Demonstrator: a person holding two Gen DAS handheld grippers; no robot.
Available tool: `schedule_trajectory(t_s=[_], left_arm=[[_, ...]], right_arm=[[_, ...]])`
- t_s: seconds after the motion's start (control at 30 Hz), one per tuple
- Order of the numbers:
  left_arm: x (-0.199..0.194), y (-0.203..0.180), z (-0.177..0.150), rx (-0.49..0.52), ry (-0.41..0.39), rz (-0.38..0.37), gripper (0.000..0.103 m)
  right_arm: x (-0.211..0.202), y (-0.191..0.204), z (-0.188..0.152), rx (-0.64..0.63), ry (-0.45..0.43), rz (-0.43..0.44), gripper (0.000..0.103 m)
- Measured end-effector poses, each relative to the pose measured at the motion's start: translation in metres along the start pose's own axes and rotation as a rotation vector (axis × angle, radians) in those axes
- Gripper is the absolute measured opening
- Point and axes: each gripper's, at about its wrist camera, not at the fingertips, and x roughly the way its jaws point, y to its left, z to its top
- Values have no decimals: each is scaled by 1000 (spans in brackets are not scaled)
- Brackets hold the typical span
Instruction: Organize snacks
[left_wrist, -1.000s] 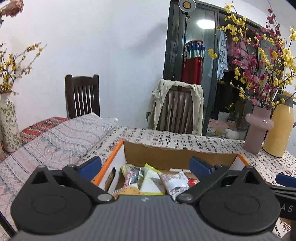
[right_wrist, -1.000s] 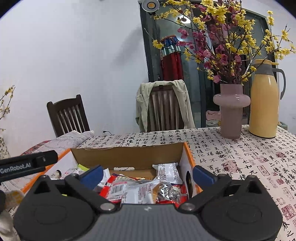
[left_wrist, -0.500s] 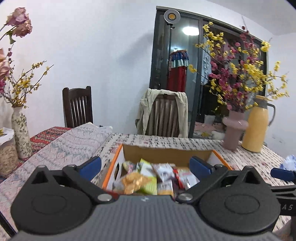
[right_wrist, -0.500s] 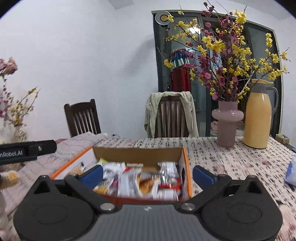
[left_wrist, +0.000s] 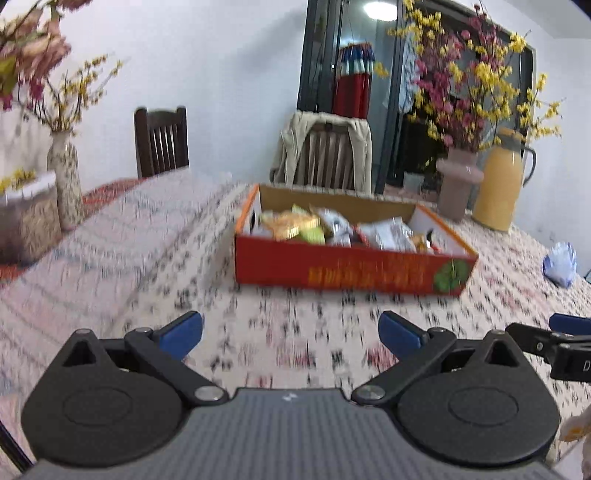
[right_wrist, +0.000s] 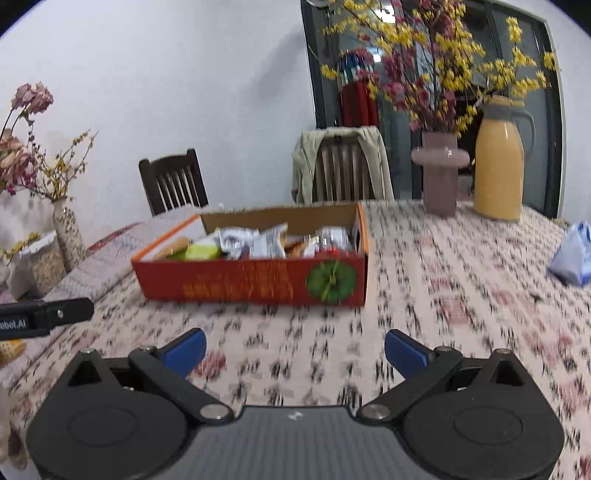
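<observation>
A red and orange cardboard box (left_wrist: 351, 271) full of snack packets (left_wrist: 295, 225) stands on the patterned tablecloth; it also shows in the right wrist view (right_wrist: 255, 282), with snack packets (right_wrist: 255, 242) inside. My left gripper (left_wrist: 291, 330) is open and empty, well back from the box over the cloth. My right gripper (right_wrist: 295, 350) is open and empty, likewise back from the box. A blue-white packet (right_wrist: 572, 254) lies on the cloth at the far right, also in the left wrist view (left_wrist: 561, 264).
A pink vase with flowers (right_wrist: 439, 173) and a yellow thermos (right_wrist: 498, 158) stand behind the box at right. A speckled vase (left_wrist: 66, 184) and a jar (left_wrist: 27, 218) stand at left. Two chairs (right_wrist: 173, 182) are beyond the table.
Both grippers have pulled back from over the box toward the near side of the table; the whole box front is now in view. Both stay open and empty.
</observation>
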Motion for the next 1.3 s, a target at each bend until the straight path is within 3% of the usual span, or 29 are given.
schedule_trajectory(t_s=[0.37,1.3], left_arm=[[-2,-2,-27,-1,79,-16,103],[-9,-6,-28,6,69,-21,103]], right_arm=[[-8,2,-27,11,68,-14,103],[-16,2,-28,11,63,-10,103]])
